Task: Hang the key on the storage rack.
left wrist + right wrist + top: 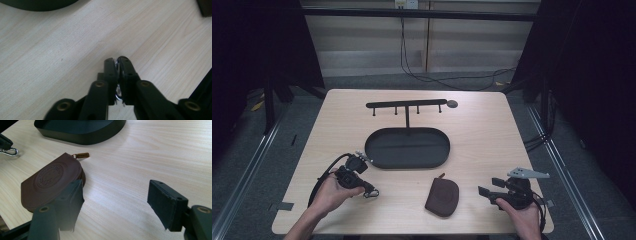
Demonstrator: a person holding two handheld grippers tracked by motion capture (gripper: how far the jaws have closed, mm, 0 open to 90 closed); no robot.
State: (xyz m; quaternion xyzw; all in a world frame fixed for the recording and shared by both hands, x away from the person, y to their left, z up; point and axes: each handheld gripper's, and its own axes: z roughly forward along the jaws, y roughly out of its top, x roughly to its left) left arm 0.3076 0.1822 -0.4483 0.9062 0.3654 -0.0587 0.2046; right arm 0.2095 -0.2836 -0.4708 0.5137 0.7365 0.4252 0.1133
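Observation:
My left gripper (371, 191) rests on the table's front left with its jaws shut on a small metal snap clasp (117, 65). That clasp (10, 152) sticks out past the jaw tips and lies against the wood. A brown leather zip pouch (442, 197) lies flat near the front edge, zipper pull (81, 155) pointing toward the tray. To the pouch's right, my right gripper (488, 186) is open and empty. The pouch (47, 182) sits just beyond its left finger (72, 200).
A black oval tray (407, 166) occupies the table's middle, with a post rising from its far rim to a black hook bar (407, 104) with several pegs. Bare wood lies between the pouch and both grippers. Cables run across the floor behind the table.

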